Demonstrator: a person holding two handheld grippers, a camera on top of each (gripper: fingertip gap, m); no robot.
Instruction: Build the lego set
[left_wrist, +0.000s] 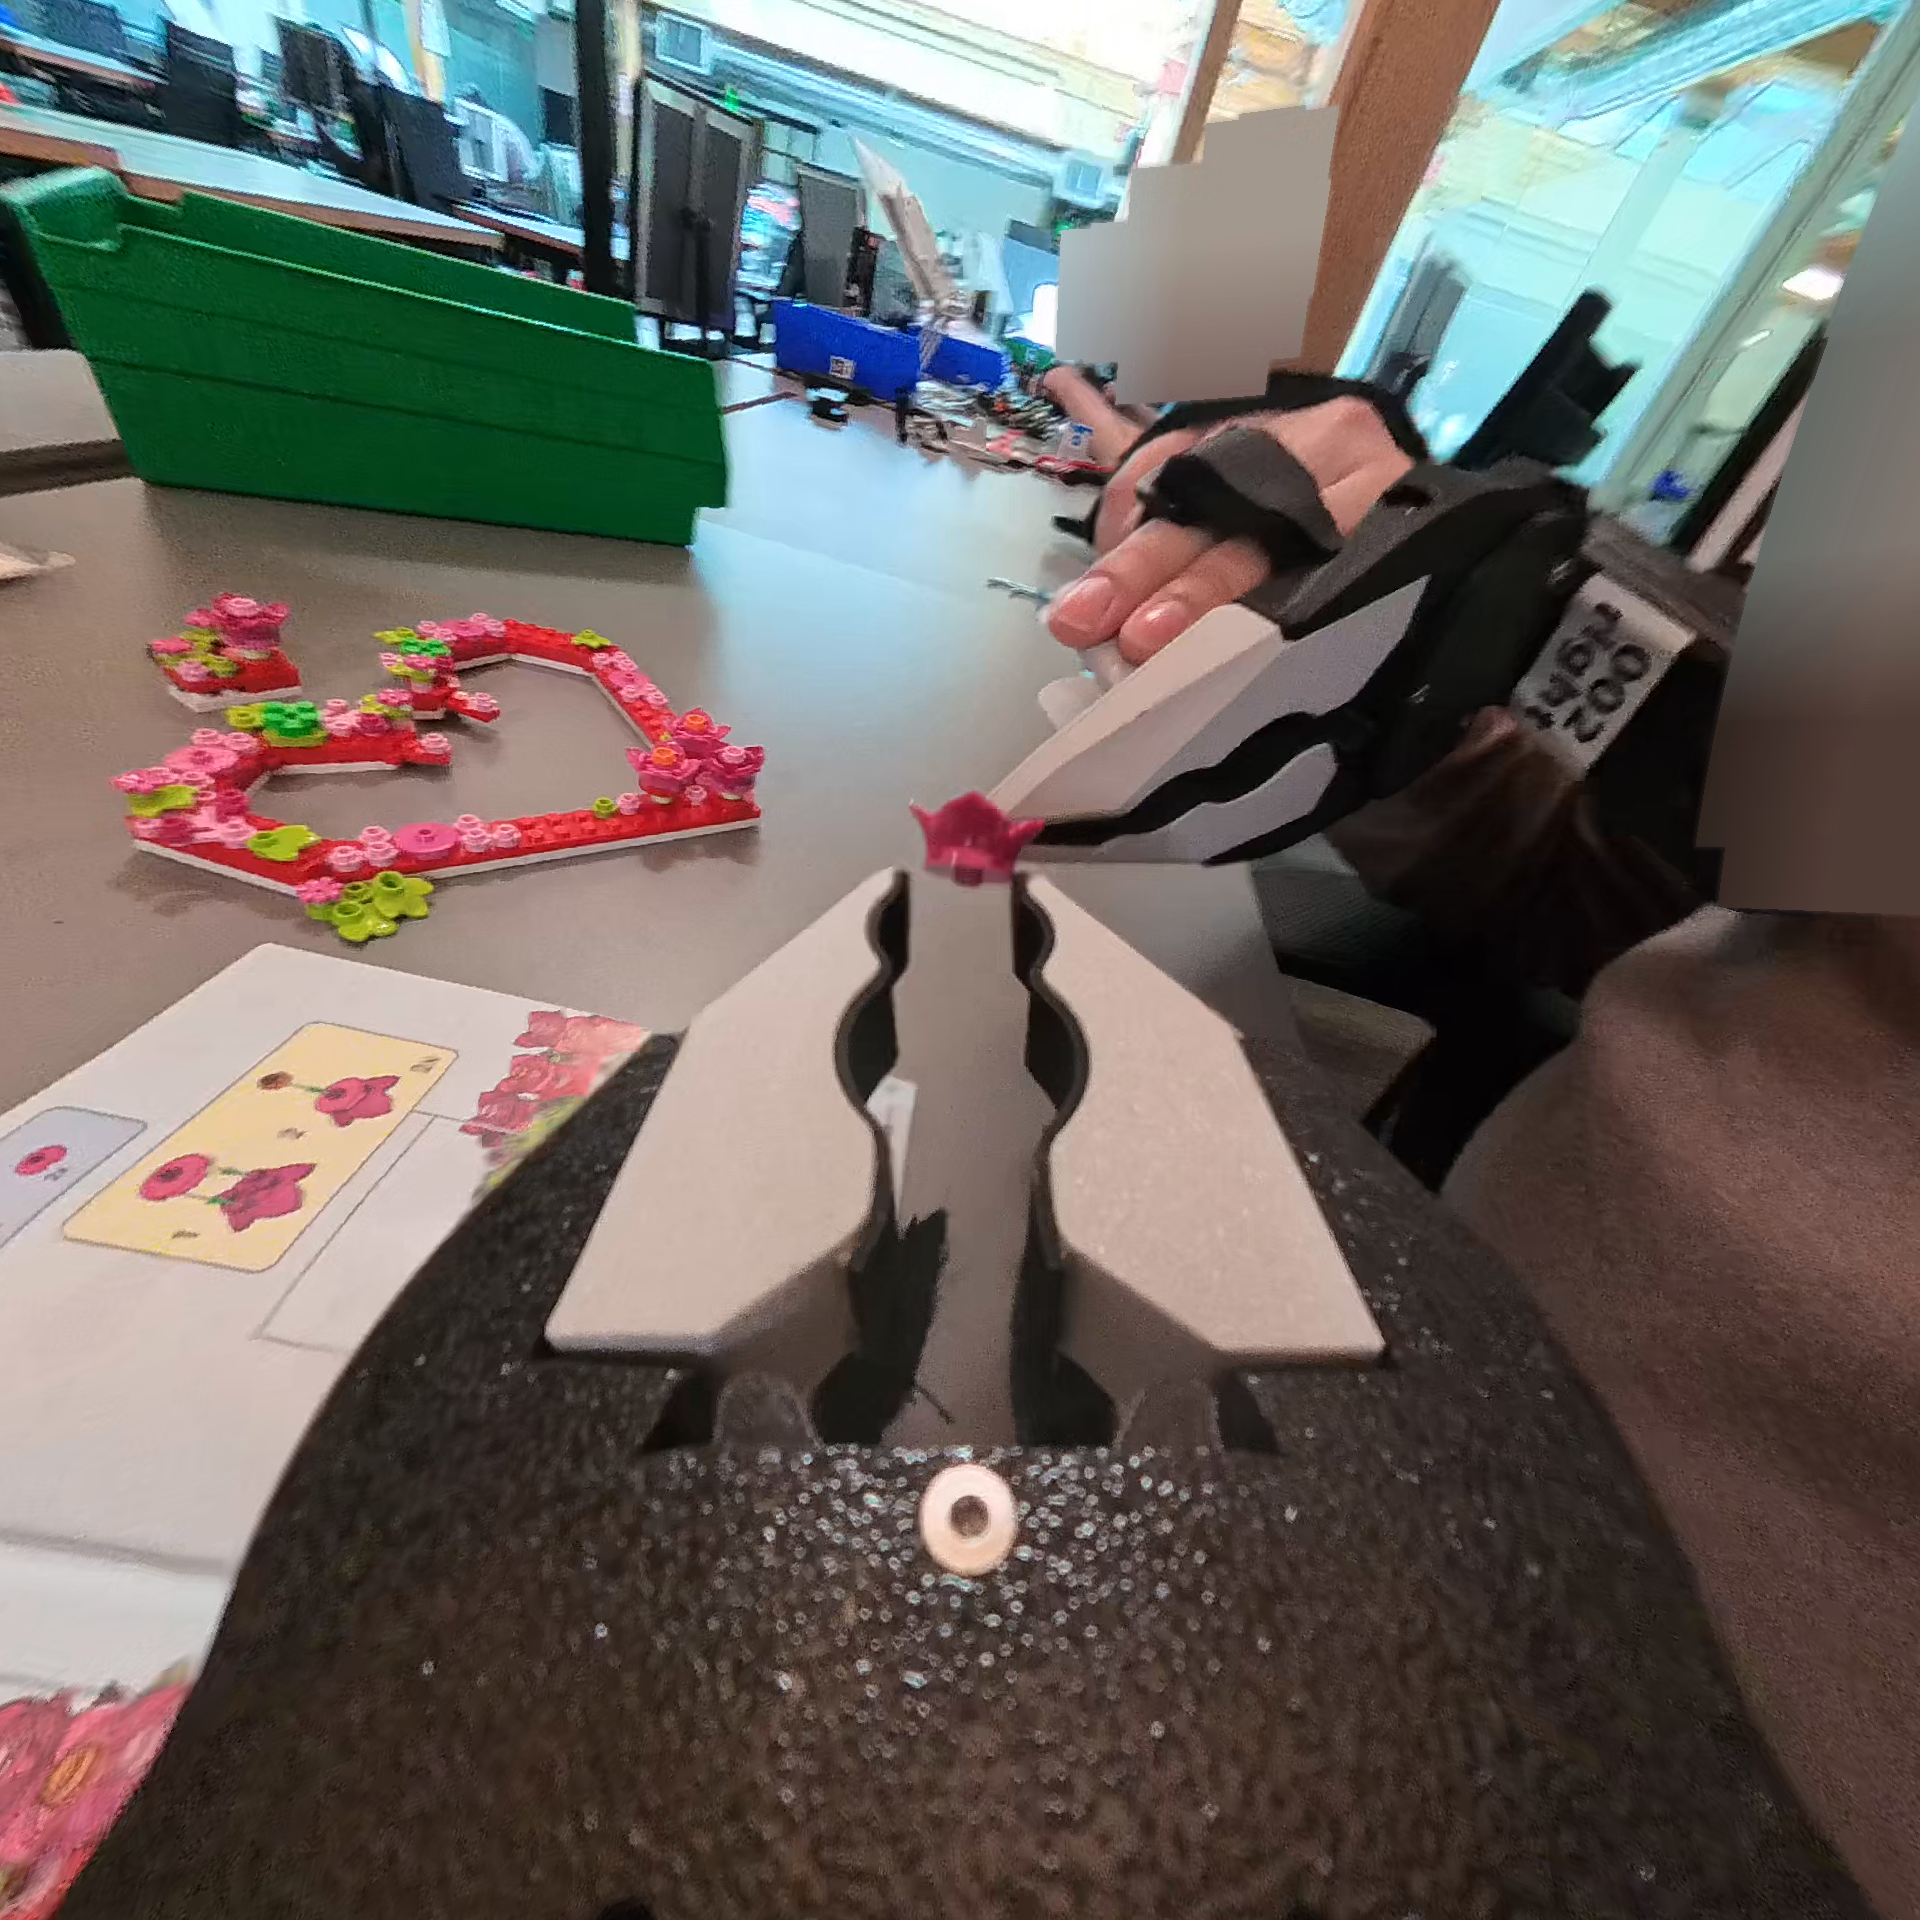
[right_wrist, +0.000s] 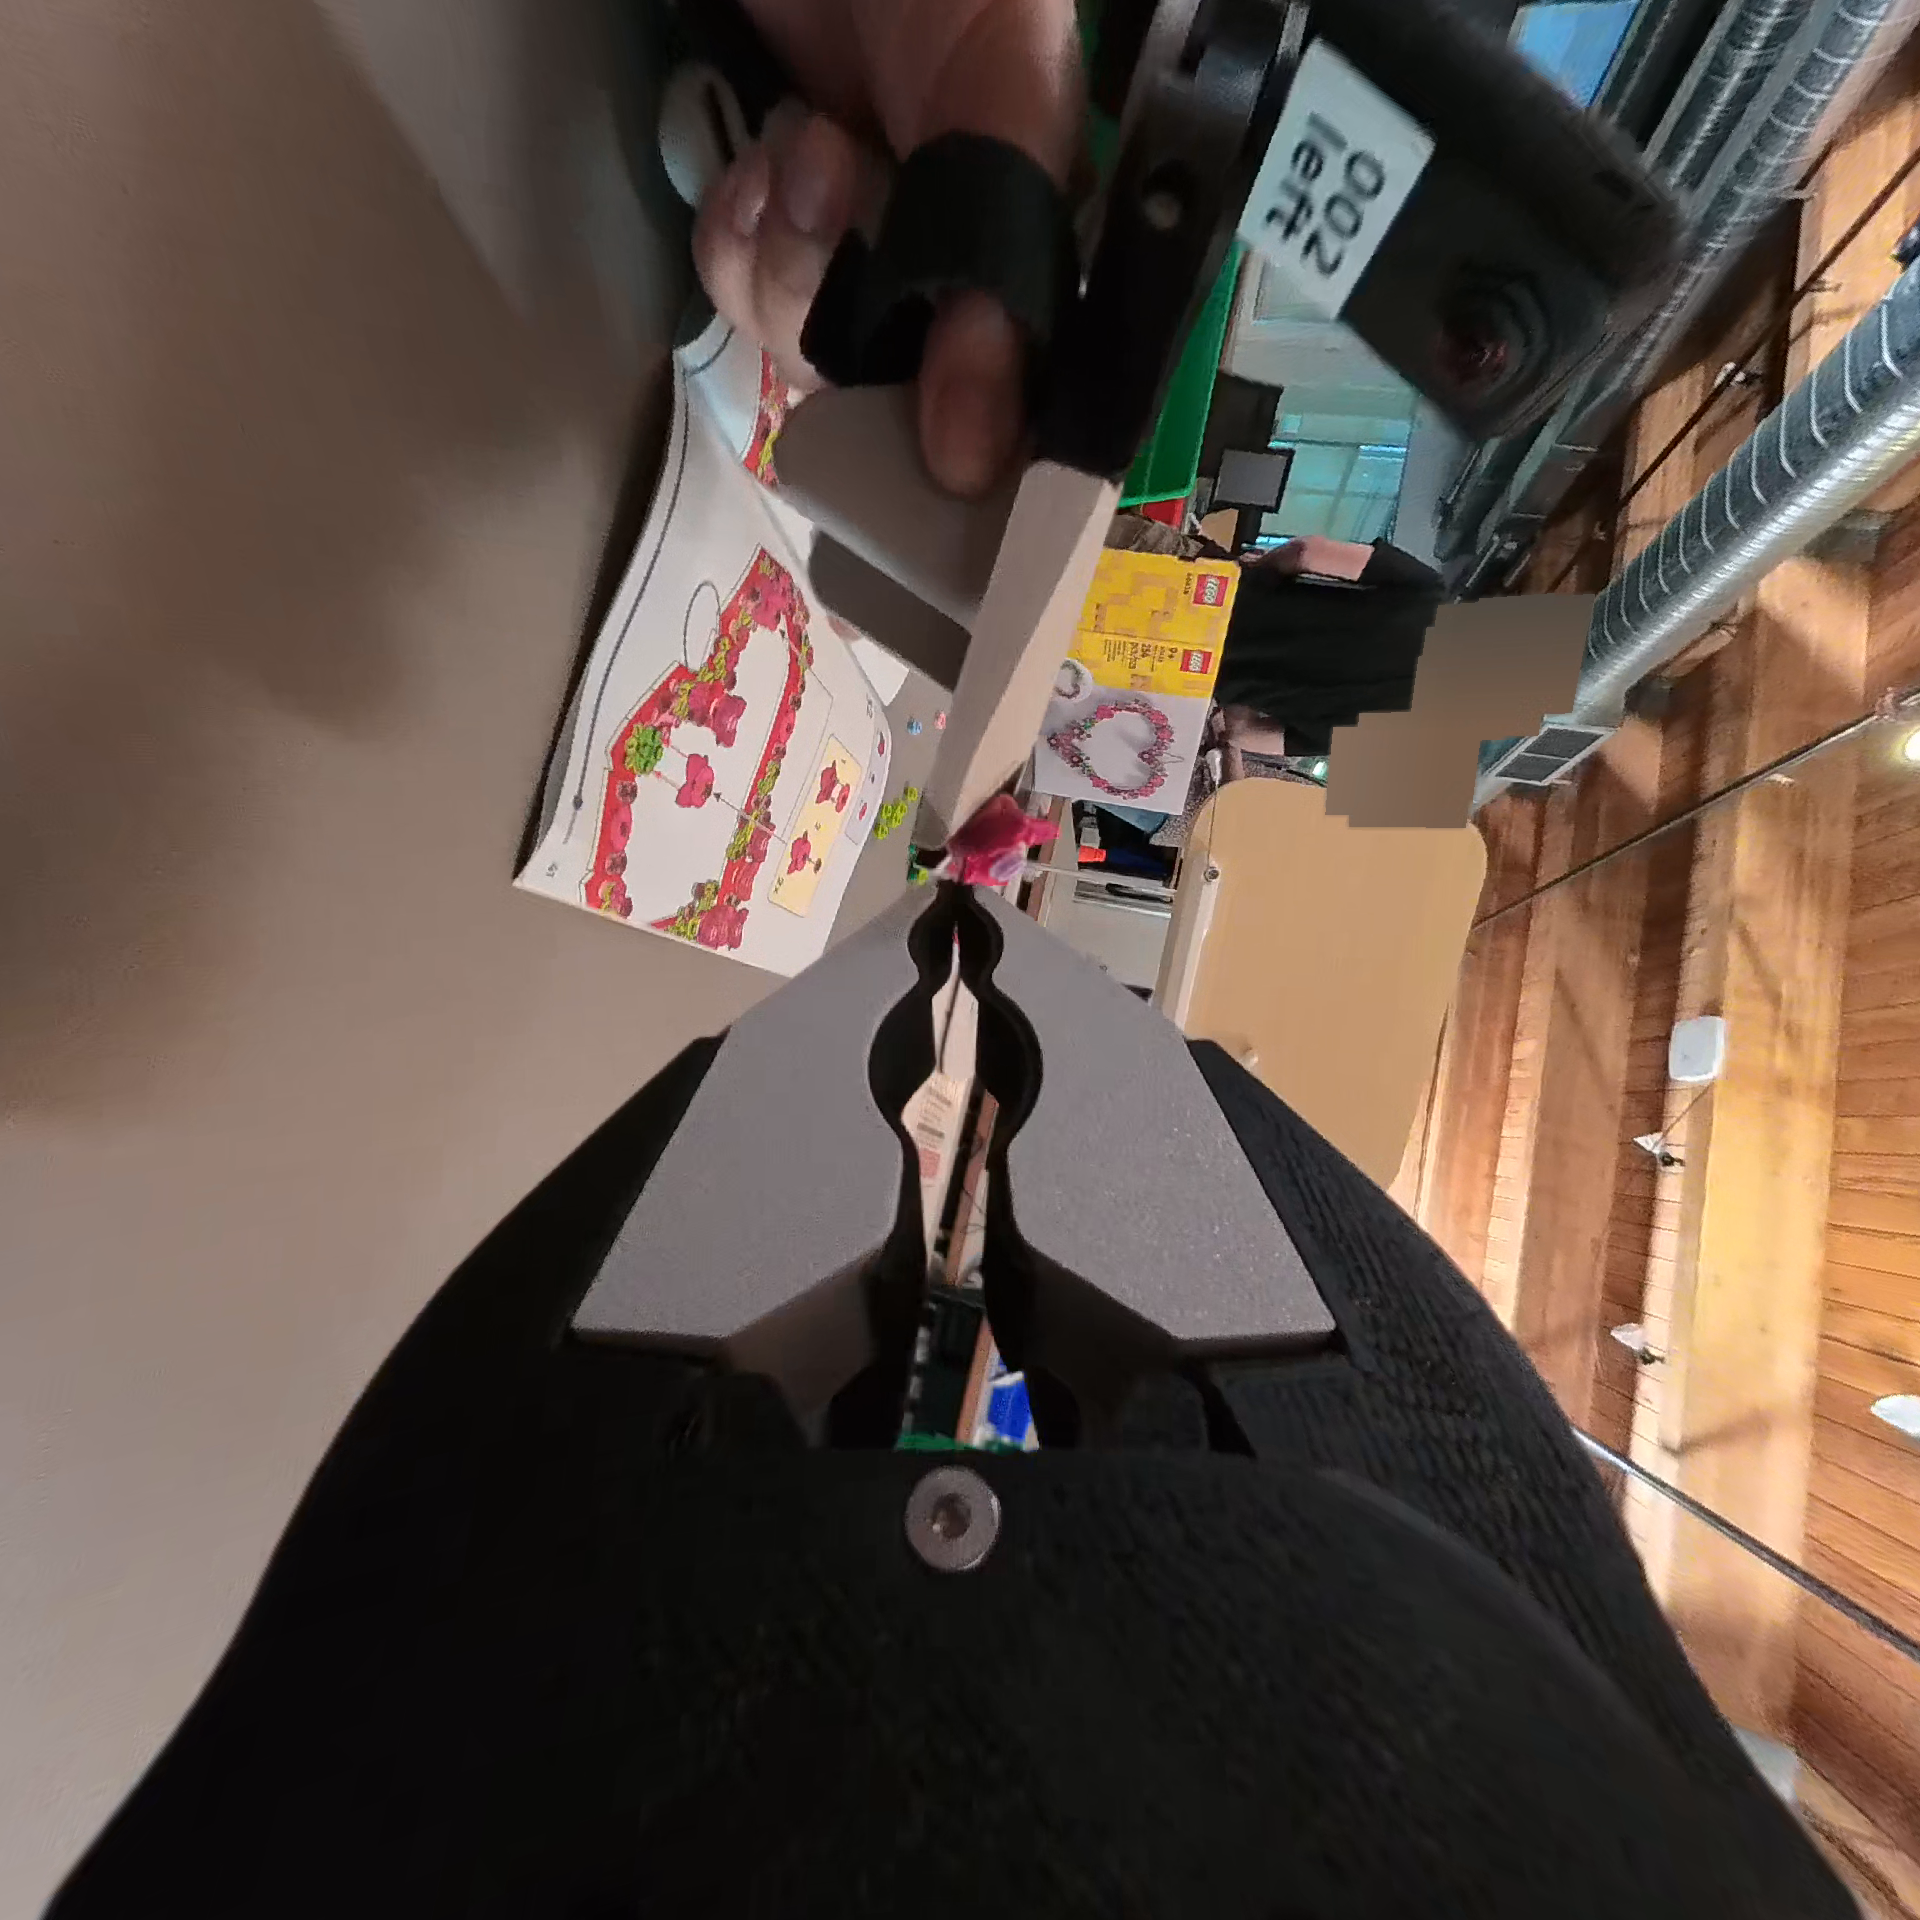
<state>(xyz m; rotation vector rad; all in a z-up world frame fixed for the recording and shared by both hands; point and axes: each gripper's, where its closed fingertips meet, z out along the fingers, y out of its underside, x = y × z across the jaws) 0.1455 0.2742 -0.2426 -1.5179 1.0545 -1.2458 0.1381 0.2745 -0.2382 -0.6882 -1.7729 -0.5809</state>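
A magenta flower piece (left_wrist: 971, 836) hangs in the air between the two grippers. My right gripper (left_wrist: 1023, 831) comes in from the right and is shut on the flower's edge; in the right wrist view its tips (right_wrist: 954, 899) are nearly closed with the flower (right_wrist: 992, 831) just beyond them. My left gripper (left_wrist: 961, 883) is open, and the flower's underside sits at the mouth of its jaws. One of its fingers (right_wrist: 1013, 644) reaches down to the flower. The red heart-shaped frame (left_wrist: 447, 748), dotted with pink and lime flowers, lies on the table (left_wrist: 831, 623) to the left.
A small red flowered segment (left_wrist: 223, 655) lies left of the heart. The open instruction booklet (left_wrist: 208, 1195) lies under my left gripper and also shows in the right wrist view (right_wrist: 707, 748). A green stack (left_wrist: 395, 395) stands behind. A yellow set box (right_wrist: 1153, 623) stands farther off. The grippers are tip to tip, or close to it. From either gripper's tips it is about 30 centimetres to the small red flowered segment (left_wrist: 223, 655).
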